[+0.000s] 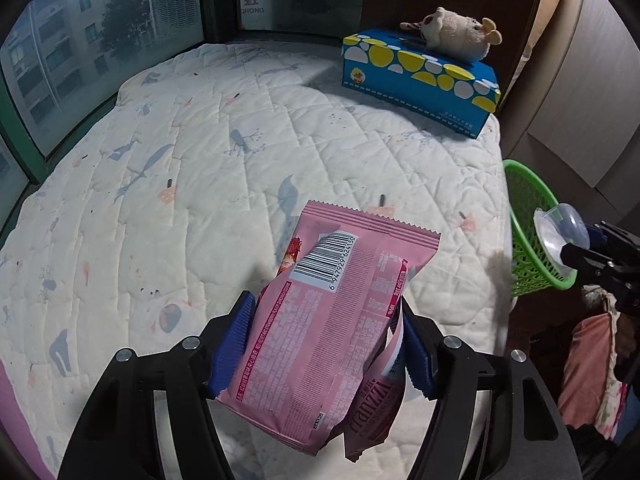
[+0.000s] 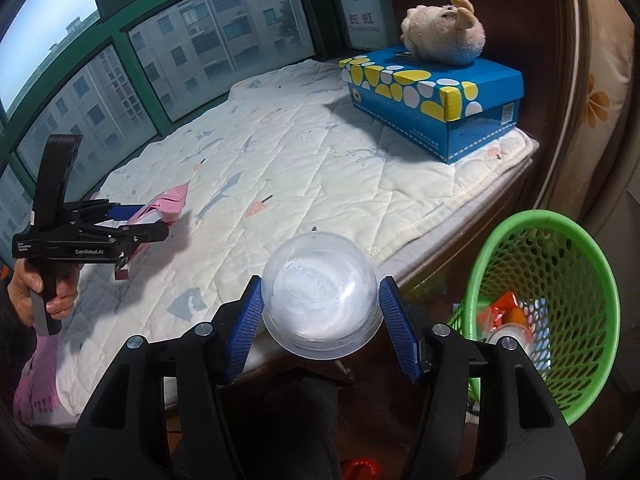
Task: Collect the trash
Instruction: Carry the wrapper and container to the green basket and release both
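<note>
My left gripper (image 1: 330, 344) is shut on a pink snack wrapper (image 1: 332, 328) with a barcode, held above the quilted pad. It also shows in the right wrist view (image 2: 132, 220), at the left, with the pink wrapper (image 2: 168, 206) between its blue pads. My right gripper (image 2: 320, 320) is shut on a clear plastic cup (image 2: 322, 304), held over the pad's front edge, left of the green mesh basket (image 2: 560, 248). In the left wrist view the right gripper (image 1: 576, 252) holds the cup (image 1: 560, 228) in front of the basket (image 1: 528, 208).
A blue tissue box (image 2: 436, 100) with a plush toy (image 2: 444, 32) on top stands at the back right of the quilted pad (image 2: 320, 168). The basket holds some orange and white trash (image 2: 508, 316). Windows with green frames (image 2: 132, 52) run along the back and left.
</note>
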